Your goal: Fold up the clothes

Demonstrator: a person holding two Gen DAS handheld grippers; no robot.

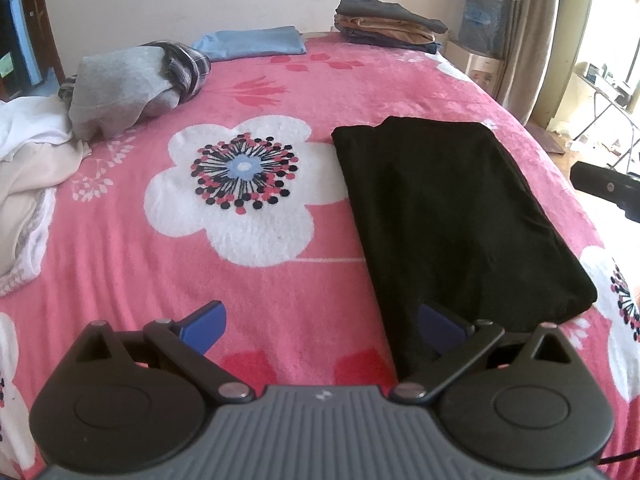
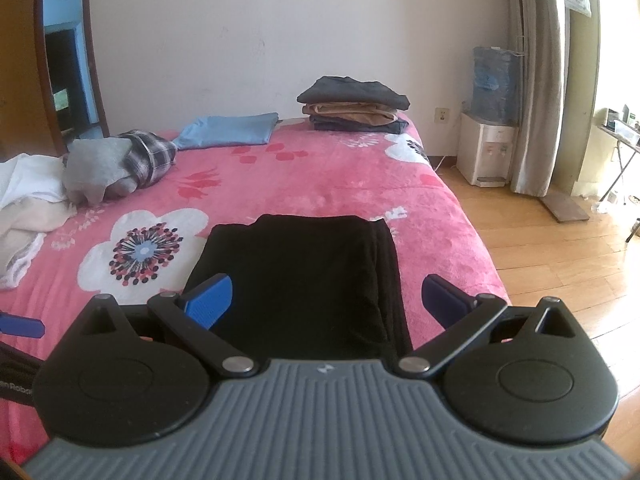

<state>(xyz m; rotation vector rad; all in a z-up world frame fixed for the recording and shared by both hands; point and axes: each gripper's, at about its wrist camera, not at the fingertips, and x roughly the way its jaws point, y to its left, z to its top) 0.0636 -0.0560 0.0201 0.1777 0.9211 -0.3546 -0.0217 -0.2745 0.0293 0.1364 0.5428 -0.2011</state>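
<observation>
Black garment (image 2: 296, 276) folded, one; stack (image 2: 354, 106) three; both grippers gaping.

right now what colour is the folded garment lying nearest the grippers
Black, plain with no visible pattern. The folded garment shows best in the right wrist view, lying on the pink floral blanket.

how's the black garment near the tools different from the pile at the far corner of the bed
The black garment is one single dark piece lying flat and low; the pile is several folded pieces stacked up, dark grey on top, tan in the middle, dark blue beneath. The black garment lies at the near edge of the bed, right before the open right tool; the pile sits at the far corner by the wall. Both are neatly folded.
</observation>
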